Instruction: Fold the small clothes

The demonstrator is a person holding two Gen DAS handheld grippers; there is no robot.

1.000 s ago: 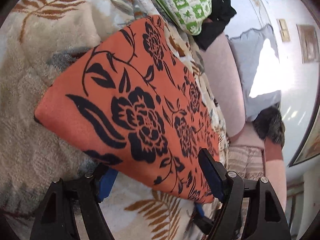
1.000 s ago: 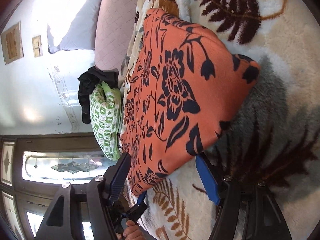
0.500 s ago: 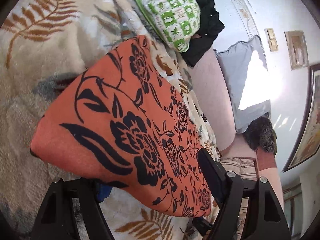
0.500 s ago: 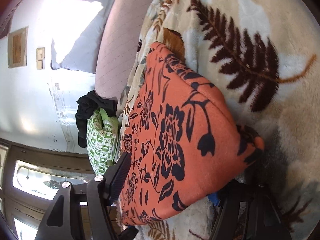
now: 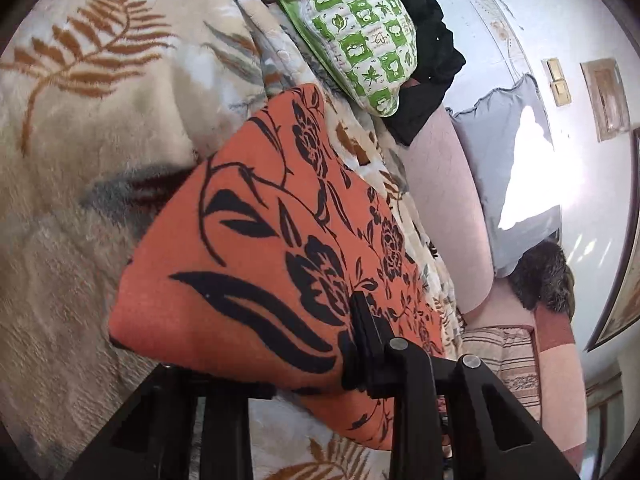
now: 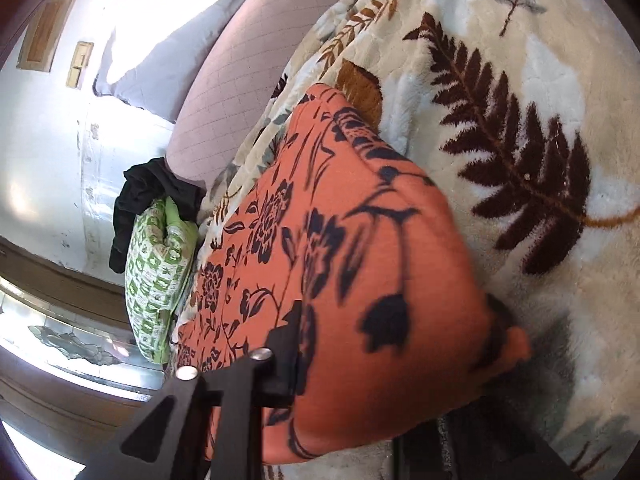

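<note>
My left claw [image 5: 304,356] grips the near edge of the orange cloth [image 5: 256,264] w/ black flowers; one finger [image 5: 368,344] lies on top, the other's hidden under the fabric. Cloth is lifted over the leaf-print blanket [image 5: 92,128]. Green checked pillow [image 5: 360,36] at 12 o'clock, black garment [image 5: 432,64] just beside it. Grey pillow [image 5: 500,152] at 2.

The folded cloth [image 5: 280,272] lies on the blanket [image 5: 80,160], with a pillow [image 5: 356,40] beyond it.

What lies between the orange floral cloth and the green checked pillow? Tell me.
Only the fern-print blanket, bunched in folds, lies between the orange floral cloth and the green checked pillow. The left wrist view shows it best.
</note>
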